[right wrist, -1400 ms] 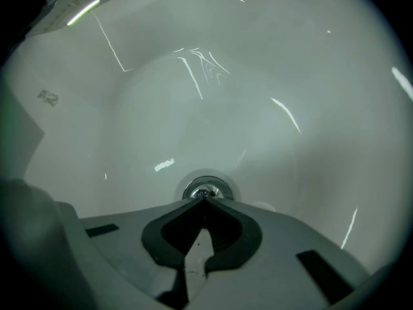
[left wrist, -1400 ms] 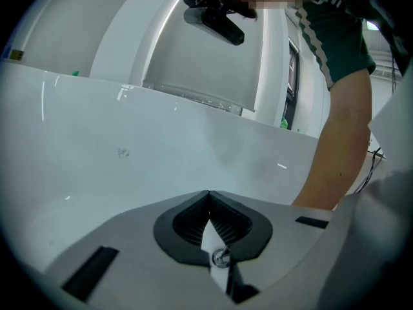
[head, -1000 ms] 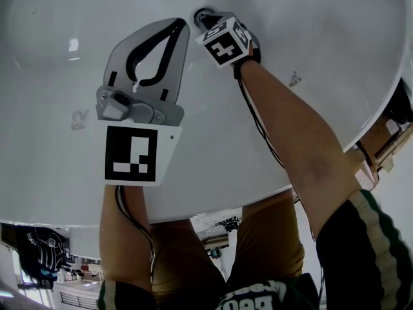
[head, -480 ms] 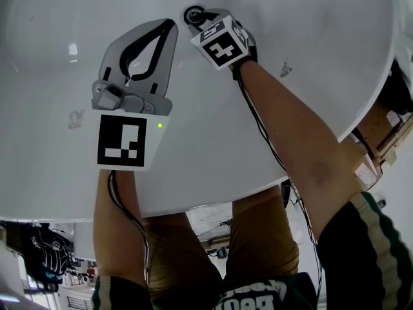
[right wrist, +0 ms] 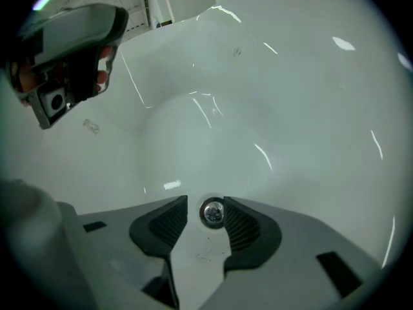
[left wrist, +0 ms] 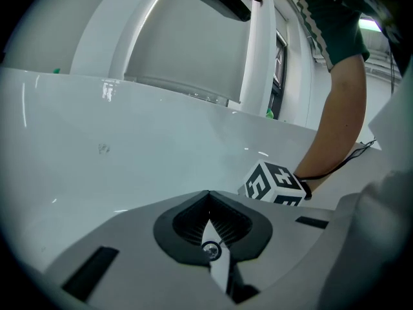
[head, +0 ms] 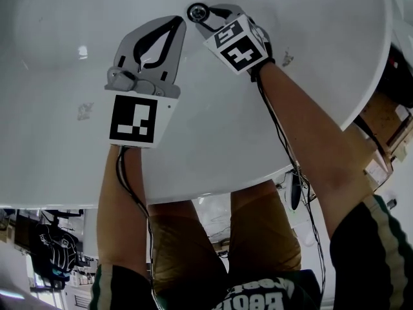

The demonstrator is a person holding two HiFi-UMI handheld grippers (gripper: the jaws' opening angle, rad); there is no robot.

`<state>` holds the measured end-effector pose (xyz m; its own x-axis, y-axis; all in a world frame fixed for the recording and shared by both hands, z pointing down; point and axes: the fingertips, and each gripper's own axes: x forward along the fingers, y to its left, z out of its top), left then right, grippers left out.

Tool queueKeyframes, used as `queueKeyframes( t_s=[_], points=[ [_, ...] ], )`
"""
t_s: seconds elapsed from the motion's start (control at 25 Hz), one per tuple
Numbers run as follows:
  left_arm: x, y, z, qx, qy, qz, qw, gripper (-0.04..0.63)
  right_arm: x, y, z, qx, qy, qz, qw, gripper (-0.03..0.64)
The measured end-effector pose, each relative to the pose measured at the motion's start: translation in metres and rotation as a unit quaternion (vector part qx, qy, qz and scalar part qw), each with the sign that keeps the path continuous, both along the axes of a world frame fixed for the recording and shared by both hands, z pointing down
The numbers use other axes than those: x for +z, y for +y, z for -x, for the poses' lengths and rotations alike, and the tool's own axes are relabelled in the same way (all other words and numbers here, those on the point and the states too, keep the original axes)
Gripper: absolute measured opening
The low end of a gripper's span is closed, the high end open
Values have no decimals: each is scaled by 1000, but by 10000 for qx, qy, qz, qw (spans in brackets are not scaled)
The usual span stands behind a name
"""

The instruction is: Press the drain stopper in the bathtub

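The round chrome drain stopper (head: 197, 11) sits at 12 o'clock in the white bathtub (head: 303, 18), ungripped between the parted, just-opening fingers of the right gripper (right wrist: 206, 204); any press should land squarely centred, the left gripper (left wrist: 208, 197) idle, fingers together.

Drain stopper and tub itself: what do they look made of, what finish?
Drain stopper: looks like polished or chrome-plated metal, a mirror-bright round cap with sharp reflections; solid metal or plated plastic cannot be told. Bathtub: glossy white, smooth curved walls with crisp streaks of reflected light; acrylic or enamel, the look leaves that open.
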<state>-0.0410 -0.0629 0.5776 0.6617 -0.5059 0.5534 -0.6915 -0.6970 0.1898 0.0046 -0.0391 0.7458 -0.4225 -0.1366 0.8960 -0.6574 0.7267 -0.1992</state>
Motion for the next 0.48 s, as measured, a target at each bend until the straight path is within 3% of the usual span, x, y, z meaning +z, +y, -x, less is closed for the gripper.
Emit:
queueKeyframes(
  t_s=[0.48],
  points=[
    [-13, 3, -4, 59, -179, 23, 9998, 9, -69, 3, -9, -32, -246, -422, 9988, 183]
  ],
)
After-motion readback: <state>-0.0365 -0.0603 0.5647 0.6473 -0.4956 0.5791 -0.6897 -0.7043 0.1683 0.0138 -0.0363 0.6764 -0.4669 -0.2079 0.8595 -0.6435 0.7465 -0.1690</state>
